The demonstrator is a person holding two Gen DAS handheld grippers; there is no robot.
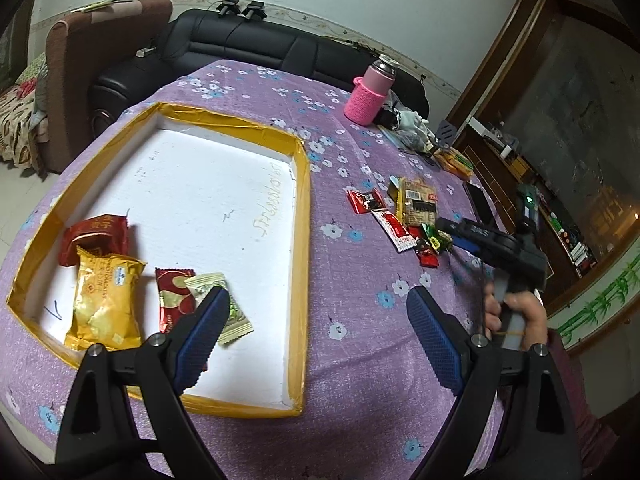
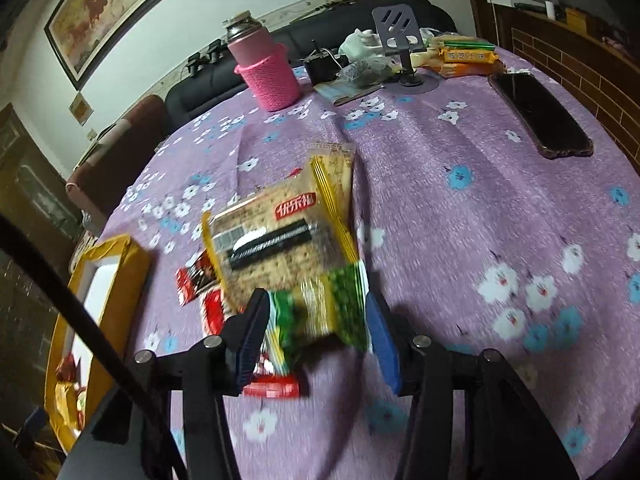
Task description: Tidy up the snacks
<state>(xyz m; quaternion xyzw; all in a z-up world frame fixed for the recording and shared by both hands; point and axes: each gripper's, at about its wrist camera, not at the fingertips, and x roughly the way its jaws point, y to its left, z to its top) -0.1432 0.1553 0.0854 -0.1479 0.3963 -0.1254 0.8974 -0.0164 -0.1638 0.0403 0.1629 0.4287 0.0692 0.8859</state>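
Note:
A shallow white tray with a yellow taped rim (image 1: 302, 200) lies on the purple flowered cloth. In its near left part lie a dark red packet (image 1: 96, 236), a gold packet (image 1: 104, 300), a red packet (image 1: 172, 296) and a pale packet (image 1: 236, 320). My left gripper (image 1: 316, 294) hangs open over the tray's right rim with nothing between its fingers. To the right sits a loose pile: a cracker packet (image 2: 276, 232), red packets (image 2: 196, 276) and a green packet (image 2: 320, 308). My right gripper (image 2: 316, 300) is low over the pile, open, with the green packet between its fingers; this view is blurred.
A pink flask in a knit sleeve (image 2: 268, 76) stands at the far side. A dark phone (image 2: 540, 116), a phone stand (image 2: 404, 52) and orange biscuit packs (image 2: 464, 56) lie at the back right. A black sofa (image 1: 248, 44) runs behind the table. A hand (image 1: 516, 312) holds the right gripper.

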